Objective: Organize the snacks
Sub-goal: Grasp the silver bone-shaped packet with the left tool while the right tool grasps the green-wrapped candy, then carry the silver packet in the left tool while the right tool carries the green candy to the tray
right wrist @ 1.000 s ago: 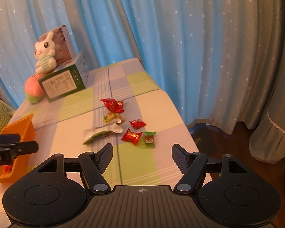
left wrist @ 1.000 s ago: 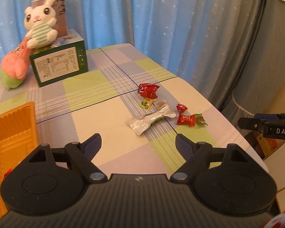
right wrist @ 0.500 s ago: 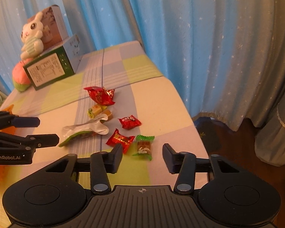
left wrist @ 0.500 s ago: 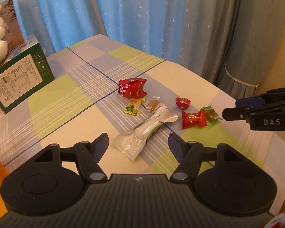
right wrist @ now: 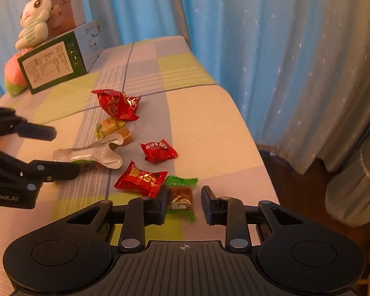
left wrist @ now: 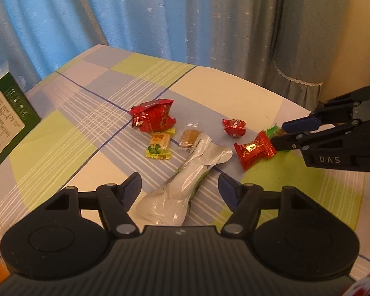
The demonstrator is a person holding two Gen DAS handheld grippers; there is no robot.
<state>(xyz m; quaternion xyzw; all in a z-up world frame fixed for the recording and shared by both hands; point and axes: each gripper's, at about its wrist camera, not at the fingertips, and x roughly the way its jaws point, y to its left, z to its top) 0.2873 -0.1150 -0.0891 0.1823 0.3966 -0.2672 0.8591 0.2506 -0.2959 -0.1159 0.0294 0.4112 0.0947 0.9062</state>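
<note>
Left gripper [left wrist: 179, 185]: my jaws stand released, one finger on each side of the near end of the silver pouch [left wrist: 182, 185], not touching it that I can see.
Right gripper [right wrist: 183, 203]: my jaws are parted around the green-wrapped candy [right wrist: 181, 194]; the left finger is right against the wrapper, the right finger stands clear of it (no clamp on it).
Green-wrapped candy: flat on the tabletop [right wrist: 209, 123], near the right edge, just beside the red candy [right wrist: 141, 181].
Red candy: lies left of the green one, its wrapper end touching my right gripper's left finger.
Small red candy [right wrist: 157, 151]: a little farther off, apart from the others.
Large red packet [right wrist: 117, 104]: farthest of the snacks, crumpled, on the checked cloth.
Yellow-green candy [right wrist: 106, 128] and brown candy [right wrist: 124, 134]: side by side just near of the red packet, the pouch's far end overlapping the brown one.
Far left corner: green box [right wrist: 54, 65] with a plush rabbit [right wrist: 34, 18] sitting on it (a pink plush [right wrist: 14, 77] leans at its left).
Behind the tabletop: blue curtain [right wrist: 234, 37] with small stars.
</note>
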